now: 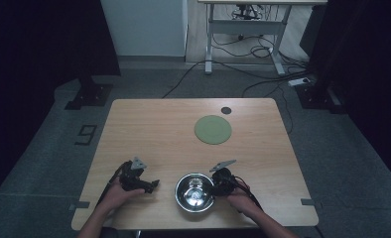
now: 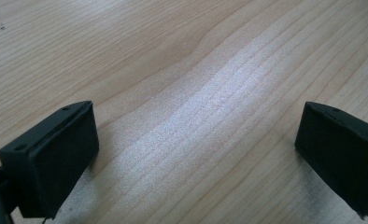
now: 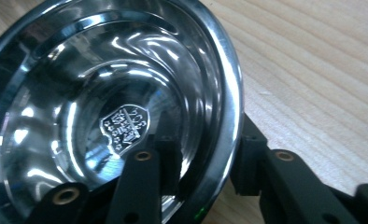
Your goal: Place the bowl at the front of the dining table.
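In the right gripper view, fingers (image 3: 247,154) astride the steel bowl (image 3: 102,93) rim; left gripper (image 2: 196,154) fingers apart.

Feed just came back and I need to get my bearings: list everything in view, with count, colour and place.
Table: one, light wood, centre of the high view.
Metal bowl: one, shiny steel, near edge of the table, empty; a crest mark shows on its bottom in the right gripper view.
Round mat: one, green, flat on the far right part of the table.
Small disc: one, dark, near the far edge beyond the mat.
Desk: one, white frame, on the floor behind, cables under it.
Left gripper: one, black, left of the bowl, jaws wide apart over bare wood.
Right gripper: one, black, jaws astride the bowl's rim, one inside, one outside.
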The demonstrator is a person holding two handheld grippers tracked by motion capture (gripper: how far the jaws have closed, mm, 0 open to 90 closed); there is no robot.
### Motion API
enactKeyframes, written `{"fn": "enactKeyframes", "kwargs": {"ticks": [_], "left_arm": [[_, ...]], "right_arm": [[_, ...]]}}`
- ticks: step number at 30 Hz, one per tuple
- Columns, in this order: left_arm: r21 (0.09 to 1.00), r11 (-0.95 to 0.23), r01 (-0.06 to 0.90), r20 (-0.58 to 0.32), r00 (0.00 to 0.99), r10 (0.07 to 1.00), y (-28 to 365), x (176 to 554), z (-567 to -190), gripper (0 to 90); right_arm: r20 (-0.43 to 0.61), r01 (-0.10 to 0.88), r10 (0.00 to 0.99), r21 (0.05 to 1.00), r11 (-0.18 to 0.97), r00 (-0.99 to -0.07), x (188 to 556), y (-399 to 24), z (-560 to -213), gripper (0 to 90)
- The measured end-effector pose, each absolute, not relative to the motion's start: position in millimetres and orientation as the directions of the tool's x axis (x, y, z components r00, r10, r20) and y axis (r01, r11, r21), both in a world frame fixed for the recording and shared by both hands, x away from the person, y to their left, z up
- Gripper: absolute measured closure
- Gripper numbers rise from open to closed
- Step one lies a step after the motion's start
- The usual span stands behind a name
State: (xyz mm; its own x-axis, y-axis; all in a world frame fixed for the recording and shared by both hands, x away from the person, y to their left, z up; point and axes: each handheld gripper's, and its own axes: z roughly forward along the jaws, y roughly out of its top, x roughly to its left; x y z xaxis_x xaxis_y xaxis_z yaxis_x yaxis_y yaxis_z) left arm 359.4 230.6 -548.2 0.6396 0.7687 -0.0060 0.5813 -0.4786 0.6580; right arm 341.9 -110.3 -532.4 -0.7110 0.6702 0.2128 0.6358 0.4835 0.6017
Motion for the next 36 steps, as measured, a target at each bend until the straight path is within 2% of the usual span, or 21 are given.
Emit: {"fn": "enactKeyframes", "kwargs": {"ticks": [1, 5, 15, 36], "left_arm": [[0.658, -0.479, 0.581, -0.006, 0.640, 0.769, 230.6, 359.4, -548.2, 0.0], [0.658, -0.479, 0.582, -0.006, 0.640, 0.769, 230.6, 359.4, -548.2, 0.0], [0.658, -0.478, 0.581, -0.007, 0.640, 0.768, 230.6, 359.4, -548.2, 0.0], [0.657, -0.479, 0.582, -0.006, 0.640, 0.769, 230.6, 359.4, -548.1, 0.0]], "right_arm": [[0.239, 0.648, 0.664, 0.594, 0.477, -0.708, 343.0, -111.3, -532.6, 73.8], [0.286, 0.673, 0.663, 0.587, 0.449, -0.692, 345.5, -114.2, -533.1, 79.8], [0.381, 0.738, 0.678, 0.566, 0.366, -0.629, 351.4, -123.7, -533.7, 85.9], [0.418, 0.758, 0.687, 0.577, 0.305, -0.595, 354.0, -133.8, -527.0, 86.0]]}}
